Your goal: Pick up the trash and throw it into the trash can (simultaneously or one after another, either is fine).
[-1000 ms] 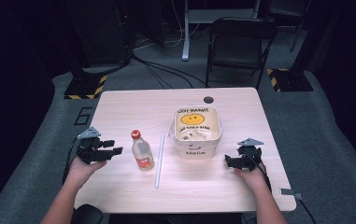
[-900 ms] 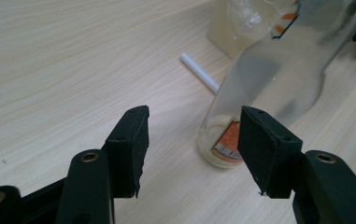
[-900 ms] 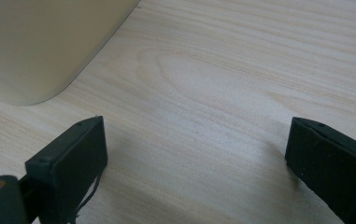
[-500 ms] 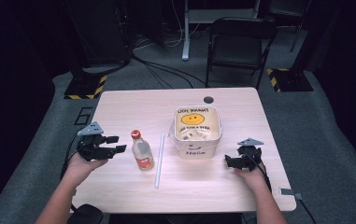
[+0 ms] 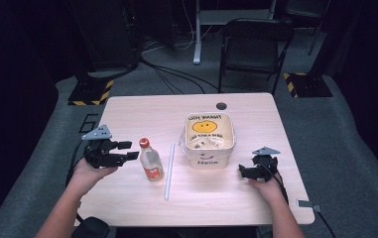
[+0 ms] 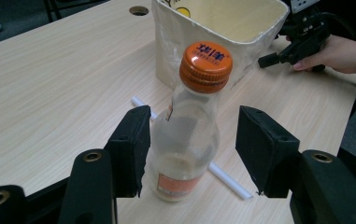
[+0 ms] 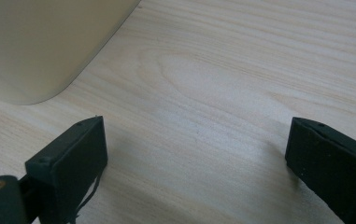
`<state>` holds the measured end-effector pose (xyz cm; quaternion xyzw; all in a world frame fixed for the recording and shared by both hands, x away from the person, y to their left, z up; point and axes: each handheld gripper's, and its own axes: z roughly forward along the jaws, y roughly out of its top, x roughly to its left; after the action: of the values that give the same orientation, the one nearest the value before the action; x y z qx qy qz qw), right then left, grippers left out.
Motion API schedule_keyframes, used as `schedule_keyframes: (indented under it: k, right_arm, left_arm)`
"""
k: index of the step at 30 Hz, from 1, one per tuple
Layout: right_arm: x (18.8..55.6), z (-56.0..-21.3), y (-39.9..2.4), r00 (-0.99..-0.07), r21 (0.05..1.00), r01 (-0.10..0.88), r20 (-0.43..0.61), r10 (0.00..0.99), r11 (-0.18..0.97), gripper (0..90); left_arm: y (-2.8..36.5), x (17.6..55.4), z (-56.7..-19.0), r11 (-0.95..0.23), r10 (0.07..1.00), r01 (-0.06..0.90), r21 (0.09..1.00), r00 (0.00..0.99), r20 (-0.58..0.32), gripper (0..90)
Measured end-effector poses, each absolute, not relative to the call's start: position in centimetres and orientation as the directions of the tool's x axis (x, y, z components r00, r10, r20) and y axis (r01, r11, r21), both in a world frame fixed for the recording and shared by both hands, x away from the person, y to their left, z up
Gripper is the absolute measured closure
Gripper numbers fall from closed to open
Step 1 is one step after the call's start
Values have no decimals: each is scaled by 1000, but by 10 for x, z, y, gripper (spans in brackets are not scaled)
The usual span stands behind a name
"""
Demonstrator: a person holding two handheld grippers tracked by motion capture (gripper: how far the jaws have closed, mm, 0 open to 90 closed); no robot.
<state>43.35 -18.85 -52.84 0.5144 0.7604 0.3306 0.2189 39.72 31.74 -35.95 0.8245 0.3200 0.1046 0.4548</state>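
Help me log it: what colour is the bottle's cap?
Orange; the cap shows best in the left gripper view.

bottle (image 5: 151,162) blocks left claw (image 5: 131,150); straw (image 5: 169,170) beyond.

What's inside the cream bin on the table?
In the high view the bin holds pale crumpled bits at its bottom, too small to identify. Its near wall hides the front of the floor. The left gripper view shows just its bare inner wall.

Both grippers' jaws apart.
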Motion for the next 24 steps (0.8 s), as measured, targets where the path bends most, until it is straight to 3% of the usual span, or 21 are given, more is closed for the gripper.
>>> schedule_keyframes:
  k: [24]
  right_arm:
    - [433,-528,-189,-378,728,637,8,926,254,48]
  left_arm:
    - [293,409,-360,-392,592,409,824,798,-114,515]
